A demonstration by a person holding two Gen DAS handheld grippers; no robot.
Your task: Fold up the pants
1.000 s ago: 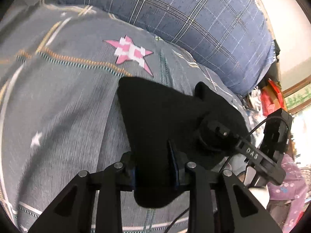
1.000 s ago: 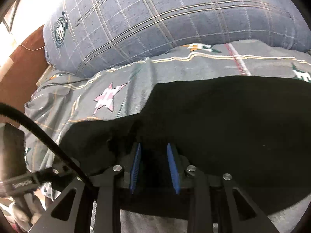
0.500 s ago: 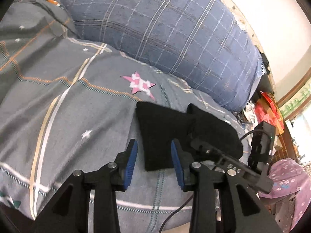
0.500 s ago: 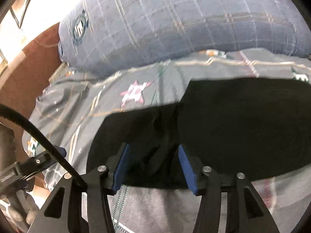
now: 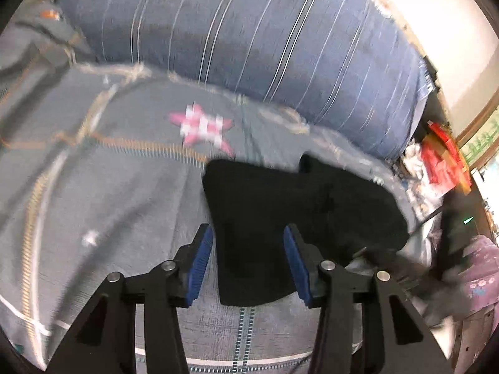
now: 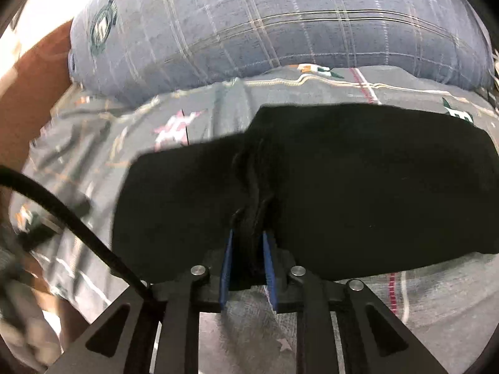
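The black pants [image 5: 280, 218] lie folded on the grey patterned bedspread [image 5: 109, 202]. My left gripper [image 5: 248, 233] is open, its blue pads either side of the near left end of the pants, holding nothing. In the right wrist view the pants [image 6: 358, 187] spread wide across the bed. My right gripper [image 6: 248, 237] is shut on a bunched fold of the black fabric at the near edge, between the two halves.
A large blue plaid pillow [image 5: 249, 46] lies along the back of the bed, also in the right wrist view [image 6: 280, 25]. Red and patterned clutter [image 5: 443, 162] sits past the bed's right end. A brown headboard [image 6: 28, 93] stands at the left.
My left gripper let go of the pants, opened and drew back. My right gripper opened briefly, then shut on a bunch of fabric at the near edge.
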